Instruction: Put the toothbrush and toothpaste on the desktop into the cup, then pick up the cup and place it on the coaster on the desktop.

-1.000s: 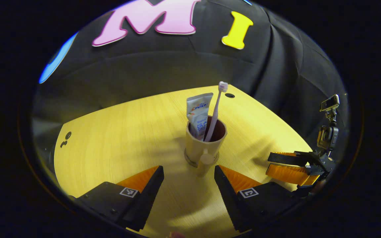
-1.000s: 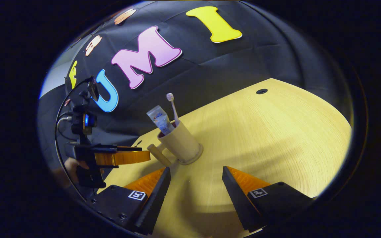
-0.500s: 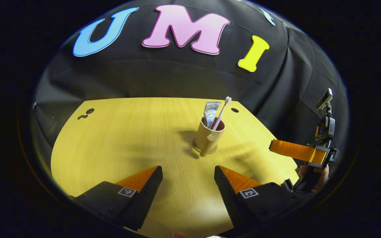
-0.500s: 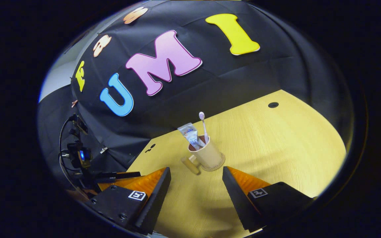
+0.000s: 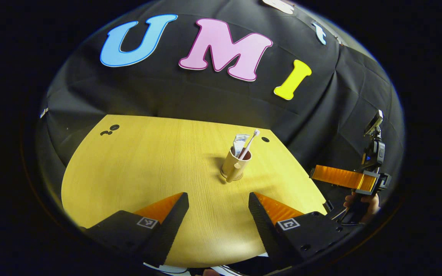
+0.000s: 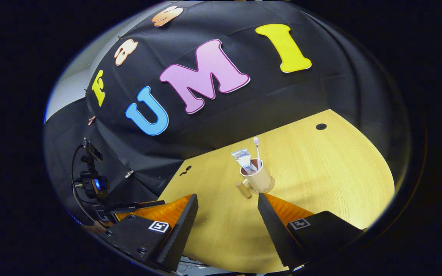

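both grippers pulled back since 1 s ago; cup [image 5: 234, 166] with toothbrush [image 5: 249, 143], toothpaste [image 5: 240, 141] on coaster [image 6: 262, 189]. left gripper [image 5: 218, 212], right gripper [image 6: 227, 214] wide open, empty. task looks done.

Cup [image 5: 233, 166] hides toothpaste [image 5: 240, 140] and toothbrush [image 5: 248, 143] bottoms.

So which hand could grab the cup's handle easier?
Probably the left gripper: the cup sits straight ahead between its open fingers, handle facing it. For the right gripper, also open, the cup is off to one side with the handle pointing sideways.
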Motion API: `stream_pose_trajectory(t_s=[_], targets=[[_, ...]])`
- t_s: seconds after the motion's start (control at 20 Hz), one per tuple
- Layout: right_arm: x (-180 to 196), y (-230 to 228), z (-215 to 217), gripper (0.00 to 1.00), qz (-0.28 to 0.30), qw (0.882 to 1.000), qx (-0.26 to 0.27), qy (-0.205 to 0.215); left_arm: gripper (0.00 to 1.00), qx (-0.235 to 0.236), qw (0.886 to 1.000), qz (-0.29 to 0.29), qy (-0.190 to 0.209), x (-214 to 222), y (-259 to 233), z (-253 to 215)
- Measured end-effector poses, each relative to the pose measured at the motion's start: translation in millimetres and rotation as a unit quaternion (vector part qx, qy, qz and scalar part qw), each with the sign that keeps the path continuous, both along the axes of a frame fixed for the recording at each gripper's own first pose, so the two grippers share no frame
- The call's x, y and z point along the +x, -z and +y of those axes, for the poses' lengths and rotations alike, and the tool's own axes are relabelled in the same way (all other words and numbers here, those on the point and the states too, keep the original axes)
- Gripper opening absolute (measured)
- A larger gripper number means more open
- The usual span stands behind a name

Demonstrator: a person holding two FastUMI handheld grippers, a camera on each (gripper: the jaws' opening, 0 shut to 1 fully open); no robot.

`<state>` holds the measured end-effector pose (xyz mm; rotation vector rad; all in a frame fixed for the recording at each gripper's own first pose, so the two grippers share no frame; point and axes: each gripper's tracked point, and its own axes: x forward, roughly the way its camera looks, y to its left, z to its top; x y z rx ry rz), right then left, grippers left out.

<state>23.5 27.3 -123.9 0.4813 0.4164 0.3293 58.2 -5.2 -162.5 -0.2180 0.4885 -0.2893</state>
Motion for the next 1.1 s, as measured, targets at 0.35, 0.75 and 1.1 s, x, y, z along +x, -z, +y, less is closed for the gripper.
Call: stream_pose_trajectory(t_s=[0.35, 0.75, 1.1], targets=[[-19.5, -18.1, 13.1, 0.96, 0.001, 1.0, -0.011, 0.002, 0.97, -0.008, 1.0, 0.005, 0.024, -26.7, -5.3, -1.6], [-33.3, -23.5, 31.7, 0.96, 0.004, 1.0, -0.008, 0.001, 0.97, 0.01, 0.999, -0.004, 0.046, -44.3, -14.7, 1.8], [-35.8, -20.9, 38.4, 0.96, 0.0, 1.0, -0.006, 0.013, 0.97, 0.009, 0.999, -0.007, 0.049, -46.8, -20.1, 0.4]])
